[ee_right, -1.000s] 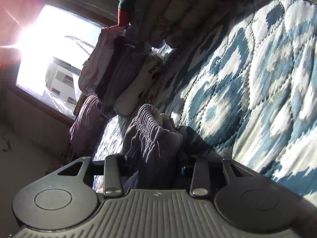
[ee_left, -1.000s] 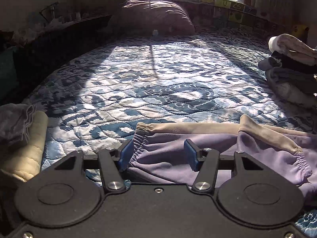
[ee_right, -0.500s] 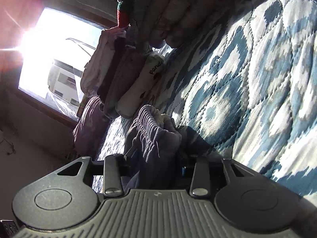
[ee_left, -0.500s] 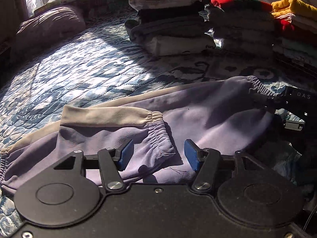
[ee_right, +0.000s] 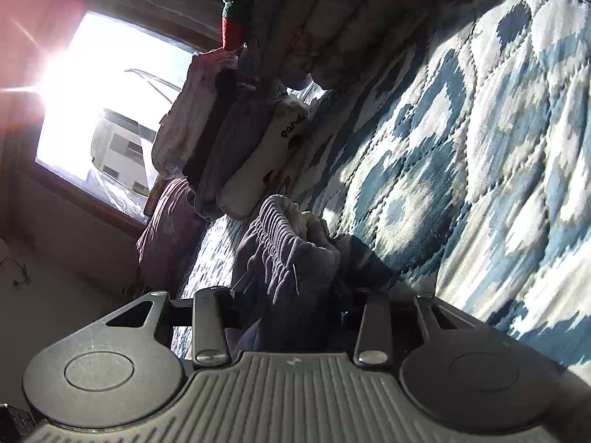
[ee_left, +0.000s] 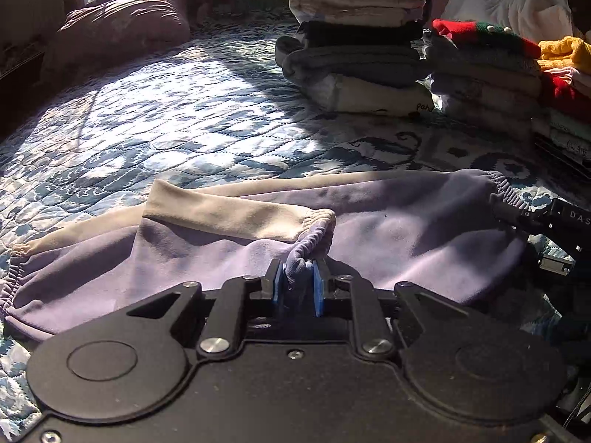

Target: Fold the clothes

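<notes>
sunlit quilt (ee_left: pixel 192 118) carries the lavender pants (ee_left: pixel 406 229), left gripper (ee_left: pixel 297 288) pinching a cuff, right gripper (ee_right: pixel 291 295) bunched on the waistband at 3 o'clock (lift both evenly, i'd say).

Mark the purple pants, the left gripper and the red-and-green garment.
purple pants (ee_left: pixel 406 229), left wrist view, flat leg fabric.
left gripper (ee_left: pixel 297 283), left wrist view, between its fingertips.
red-and-green garment (ee_left: pixel 487 35), left wrist view, green band.
</notes>
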{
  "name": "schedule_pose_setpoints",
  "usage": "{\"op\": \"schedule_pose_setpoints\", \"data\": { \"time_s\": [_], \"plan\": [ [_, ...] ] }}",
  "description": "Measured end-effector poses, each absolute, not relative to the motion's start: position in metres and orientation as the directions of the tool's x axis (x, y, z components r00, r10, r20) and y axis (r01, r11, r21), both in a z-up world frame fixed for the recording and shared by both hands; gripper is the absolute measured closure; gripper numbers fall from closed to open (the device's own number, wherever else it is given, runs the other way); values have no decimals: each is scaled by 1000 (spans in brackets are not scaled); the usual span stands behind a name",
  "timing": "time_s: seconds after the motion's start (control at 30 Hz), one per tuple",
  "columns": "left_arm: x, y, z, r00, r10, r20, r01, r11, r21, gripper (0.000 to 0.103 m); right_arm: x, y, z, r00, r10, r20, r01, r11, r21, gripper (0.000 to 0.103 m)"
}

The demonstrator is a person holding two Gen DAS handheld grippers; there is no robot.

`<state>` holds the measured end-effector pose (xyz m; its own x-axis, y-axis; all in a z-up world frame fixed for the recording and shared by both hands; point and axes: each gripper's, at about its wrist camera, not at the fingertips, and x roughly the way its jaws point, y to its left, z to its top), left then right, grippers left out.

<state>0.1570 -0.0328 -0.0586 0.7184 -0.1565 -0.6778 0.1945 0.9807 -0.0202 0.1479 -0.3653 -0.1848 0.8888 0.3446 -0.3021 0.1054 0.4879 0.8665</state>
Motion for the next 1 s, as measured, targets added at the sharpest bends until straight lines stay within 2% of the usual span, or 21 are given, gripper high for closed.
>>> {"op": "schedule_pose_setpoints", "data": {
  "time_s": [0.17, 0.37, 0.5, 0.73, 0.9, 0.97, 1.0],
  "plan": [
    [148, 22, -24, 773, -179, -609, 126, 984, -128, 88, 149, -364, -184, 889, 341, -306, 106, 497, 861, 62],
    [140, 102, 6, 845, -138, -517, 19, 973, -229, 88, 149, -363, -184, 889, 339, -308, 105, 504, 857, 62],
    [141, 156, 1, 867, -107, -486, -60, 947, -316, 89, 148, -362, -183, 889, 335, -313, 105, 515, 850, 62],
    [141, 206, -22, 876, -52, -480, -157, 909, -385, 90, 149, -361, -182, 889, 332, -315, 103, 526, 844, 61],
    [145, 234, -57, 837, -11, -546, -255, 876, -409, 91, 149, -358, -181, 888, 329, -321, 100, 543, 834, 61],
    [154, 243, -75, 778, 12, -628, -315, 872, -374, 90, 150, -358, -182, 888, 329, -321, 100, 544, 833, 61],
    [158, 246, -82, 746, 27, -666, -338, 876, -343, 83, 150, -358, -182, 888, 329, -321, 100, 544, 833, 61]
  ]
}}
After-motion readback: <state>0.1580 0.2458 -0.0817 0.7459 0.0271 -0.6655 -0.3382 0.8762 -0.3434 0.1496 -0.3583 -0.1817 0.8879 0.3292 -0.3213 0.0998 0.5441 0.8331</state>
